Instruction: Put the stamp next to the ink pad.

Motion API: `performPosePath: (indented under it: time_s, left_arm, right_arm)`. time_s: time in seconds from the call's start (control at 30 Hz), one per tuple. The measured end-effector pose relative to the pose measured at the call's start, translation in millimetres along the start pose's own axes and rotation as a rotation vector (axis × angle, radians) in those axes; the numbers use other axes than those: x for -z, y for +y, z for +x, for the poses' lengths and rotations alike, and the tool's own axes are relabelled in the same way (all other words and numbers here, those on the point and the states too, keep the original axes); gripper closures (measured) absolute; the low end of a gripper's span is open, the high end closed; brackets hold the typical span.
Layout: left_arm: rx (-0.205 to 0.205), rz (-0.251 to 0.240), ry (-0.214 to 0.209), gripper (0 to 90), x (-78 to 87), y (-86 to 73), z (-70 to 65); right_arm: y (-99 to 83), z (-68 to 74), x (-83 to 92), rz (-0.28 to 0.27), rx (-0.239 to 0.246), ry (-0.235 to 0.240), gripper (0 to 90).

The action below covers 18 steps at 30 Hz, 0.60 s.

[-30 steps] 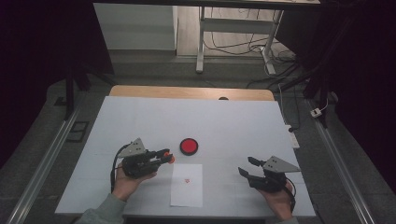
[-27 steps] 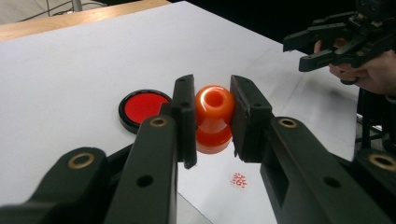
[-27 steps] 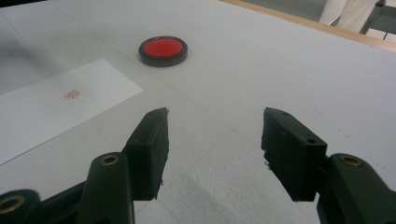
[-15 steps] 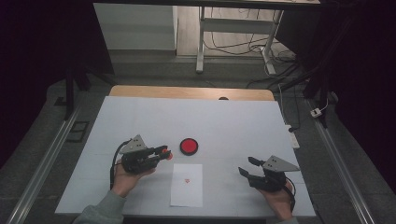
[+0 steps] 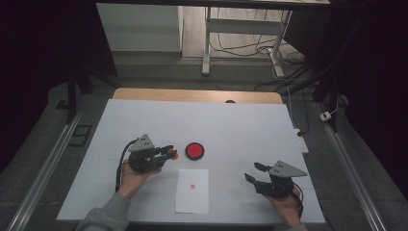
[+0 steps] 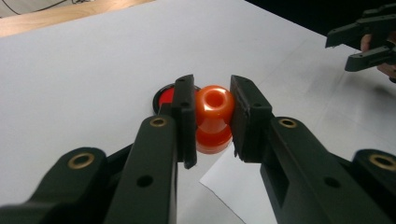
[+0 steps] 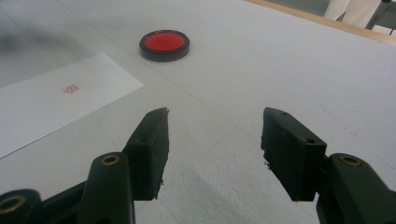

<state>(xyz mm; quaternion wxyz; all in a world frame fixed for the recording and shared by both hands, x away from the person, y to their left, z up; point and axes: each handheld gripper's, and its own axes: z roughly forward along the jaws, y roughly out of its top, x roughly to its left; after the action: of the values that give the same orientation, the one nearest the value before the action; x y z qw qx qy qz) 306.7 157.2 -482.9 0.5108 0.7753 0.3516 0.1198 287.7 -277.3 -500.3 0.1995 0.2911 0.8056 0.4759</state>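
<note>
Black grippers [image 5: 168, 154] (brass screws), grey-green sleeve [image 5: 103, 216]

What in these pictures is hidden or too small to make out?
- Orange plastic stamp, left gripper view: its underside is hidden behind its own body, its sides behind the gripper pads.
- Red mark on the white paper sheet, high view: too small to read.
- Round red ink pad, left gripper view: mostly hidden behind the jaw.

The left gripper [image 5: 166, 153] is held with fingers [image 6: 186, 116] clamped; the right gripper [image 5: 254, 172] is held parted.
</note>
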Motion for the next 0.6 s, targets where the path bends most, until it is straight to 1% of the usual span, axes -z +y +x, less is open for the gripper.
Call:
performPosePath:
  time_s: [0.13,0.27,0.43,0.5,0.6]
  left_arm:
    - [-0.005,0.013,0.018,72.9,-4.2,0.9,3.4]
    - [0.009,0.021,0.026,72.9,-9.4,0.4,9.0]
    - [-0.011,0.051,0.064,72.9,-15.8,-0.6,11.6]
    - [-0.008,0.062,0.074,72.9,-19.1,-1.5,14.4]
    - [-0.014,0.09,0.085,72.9,-26.7,-2.9,18.4]
  right_arm:
    - [-0.4,-0.4,0.2,0.0,-0.002,-0.001,41.1]
    - [-0.2,-0.3,-0.2,0.003,-0.004,0.0,40.9]
    - [-0.8,0.0,-0.9,0.004,-0.002,-0.002,40.9]
    - [-1.0,-0.2,-0.5,0.007,-0.002,0.0,40.8]
    - [-1.2,-0.4,-0.6,0.004,-0.005,-0.002,40.9]
